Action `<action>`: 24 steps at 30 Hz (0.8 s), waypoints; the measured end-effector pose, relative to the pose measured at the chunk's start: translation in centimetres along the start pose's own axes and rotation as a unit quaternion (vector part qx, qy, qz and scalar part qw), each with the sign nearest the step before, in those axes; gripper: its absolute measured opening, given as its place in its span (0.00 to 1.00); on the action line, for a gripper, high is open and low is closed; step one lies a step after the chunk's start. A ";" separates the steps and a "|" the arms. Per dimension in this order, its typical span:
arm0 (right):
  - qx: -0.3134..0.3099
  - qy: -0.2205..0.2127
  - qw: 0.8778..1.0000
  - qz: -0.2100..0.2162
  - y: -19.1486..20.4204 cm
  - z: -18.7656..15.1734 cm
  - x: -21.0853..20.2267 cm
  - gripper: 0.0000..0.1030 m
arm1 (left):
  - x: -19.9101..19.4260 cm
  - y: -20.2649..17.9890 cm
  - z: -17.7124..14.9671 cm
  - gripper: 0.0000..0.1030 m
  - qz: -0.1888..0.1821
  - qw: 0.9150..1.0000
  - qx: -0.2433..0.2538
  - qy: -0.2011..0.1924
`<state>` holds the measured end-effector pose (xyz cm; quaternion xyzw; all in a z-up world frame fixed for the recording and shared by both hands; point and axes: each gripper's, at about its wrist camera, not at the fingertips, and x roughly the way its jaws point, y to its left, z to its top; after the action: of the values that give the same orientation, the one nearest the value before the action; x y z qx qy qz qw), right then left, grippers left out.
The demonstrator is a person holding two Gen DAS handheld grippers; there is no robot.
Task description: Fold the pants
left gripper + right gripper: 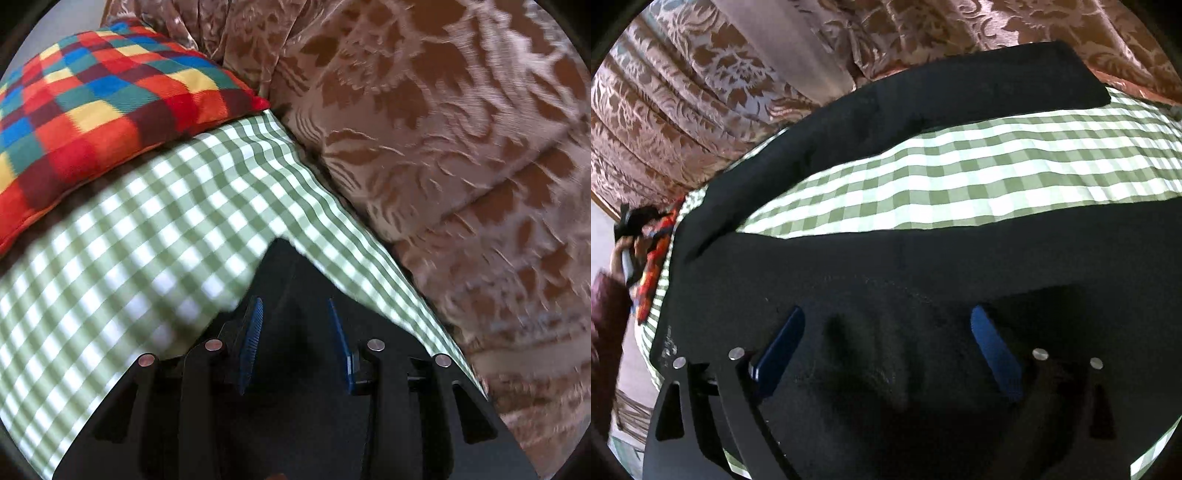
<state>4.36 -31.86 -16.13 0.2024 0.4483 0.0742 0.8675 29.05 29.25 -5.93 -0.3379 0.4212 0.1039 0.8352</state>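
Black pants (886,258) lie spread on a green-and-white checked cloth (960,173), one leg (923,99) along the far side, the other across the front. My right gripper (886,317) is open, its blue pads (783,339) just above the near black fabric. In the left wrist view a corner of the black pants (288,273) lies on the checked cloth (147,229). My left gripper (295,306) is open over that corner, blue pads (253,332) apart with black fabric beneath them.
A multicoloured checked pillow (103,96) rests on the cloth at the left. A brown floral sofa back (443,110) rises at the right and also shows behind the pants in the right wrist view (701,92). The person's other hand and gripper (628,236) show at far left.
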 end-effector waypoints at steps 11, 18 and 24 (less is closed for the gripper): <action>-0.044 0.003 0.998 -0.034 1.4 -0.5 0.9 0.93 | 6.4 -3.2 1.4 0.10 0.064 0.995 0.070 0.019; -0.052 0.003 0.998 -0.042 1.7 -0.7 0.9 0.92 | -3.0 -5.1 -1.8 0.06 -0.037 0.985 0.149 -0.079; -0.052 0.005 0.998 -0.040 2.0 -0.4 0.5 0.92 | -12.2 -4.5 -9.0 0.00 -0.105 0.964 0.210 -0.127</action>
<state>4.48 -29.81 -15.92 0.1383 0.4556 0.0636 0.8771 17.80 21.37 1.88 -0.1812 0.2859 -0.0333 0.9404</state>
